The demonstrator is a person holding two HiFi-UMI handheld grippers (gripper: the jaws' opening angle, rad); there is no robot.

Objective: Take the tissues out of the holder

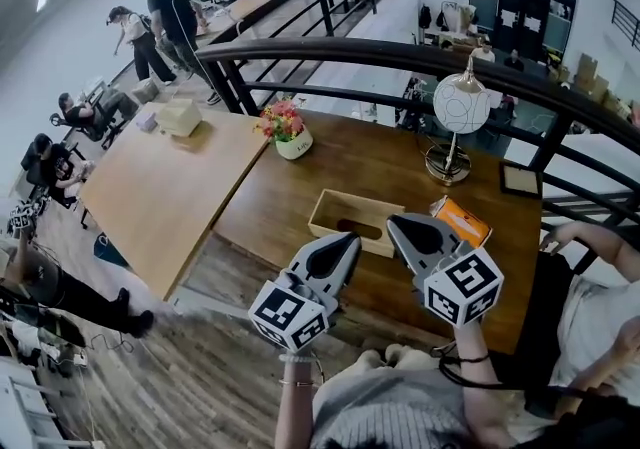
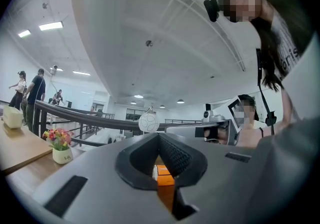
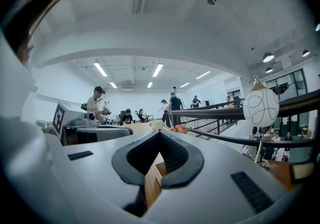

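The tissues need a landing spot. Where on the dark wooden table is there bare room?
Bare wood lies between the white flower pot and the globe lamp, behind the wooden tissue holder. Crowded: the right end, with the orange pack and dark square frame.

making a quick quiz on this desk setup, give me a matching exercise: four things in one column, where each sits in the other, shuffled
Things
1. wooden tissue holder
2. orange packet
3. flower pot
4. globe lamp

Places
A. far left edge of the dark table, next to the lighter table
B. just right of the holder
C. far side of the dark table, towards the right, by the railing
D. middle of the dark table, on the side nearest the person

Pairs: 1-D, 2-B, 3-A, 4-C
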